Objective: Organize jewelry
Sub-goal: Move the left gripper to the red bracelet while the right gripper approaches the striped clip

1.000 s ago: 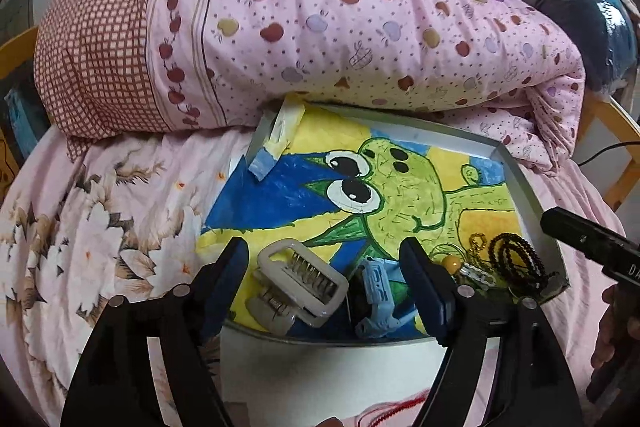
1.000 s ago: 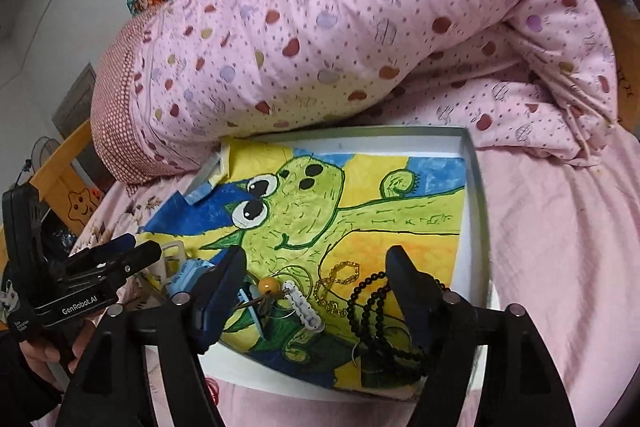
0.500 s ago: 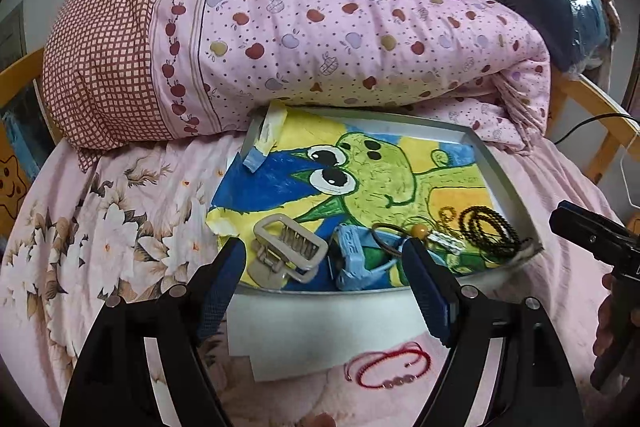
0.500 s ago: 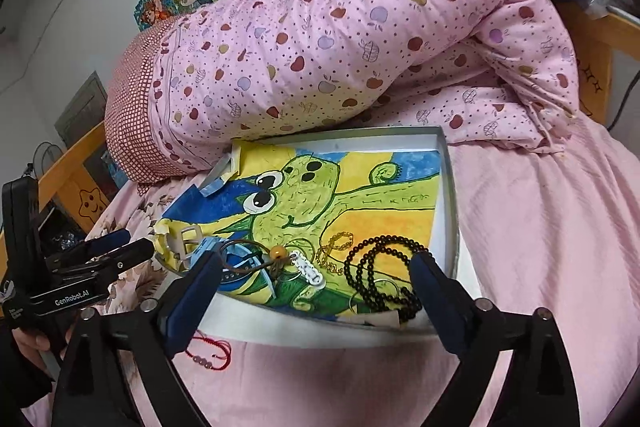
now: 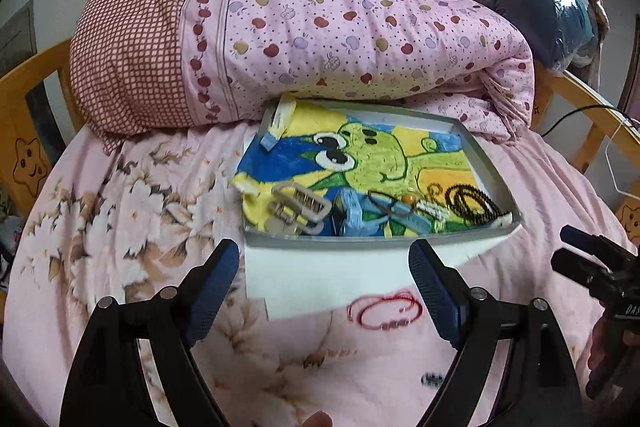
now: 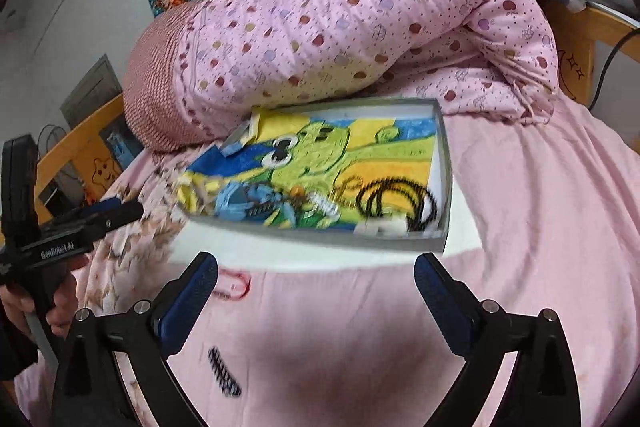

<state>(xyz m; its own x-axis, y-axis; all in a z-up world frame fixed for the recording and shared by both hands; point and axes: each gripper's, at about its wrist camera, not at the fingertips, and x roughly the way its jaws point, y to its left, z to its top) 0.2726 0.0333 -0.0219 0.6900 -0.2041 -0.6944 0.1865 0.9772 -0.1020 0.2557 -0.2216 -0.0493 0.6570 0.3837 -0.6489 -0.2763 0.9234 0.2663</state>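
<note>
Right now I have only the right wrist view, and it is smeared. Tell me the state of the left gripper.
Observer: The left gripper is wide open, with nothing between its fingers.
Operator: Describe the red bracelet. My own finger covers part of it.
Observer: The bracelet is a full closed loop lying on the sheet in front of the tray.
Operator: Name what sits in the tray's near left corner. It is a blur here.
Observer: A beige claw clip.
</note>
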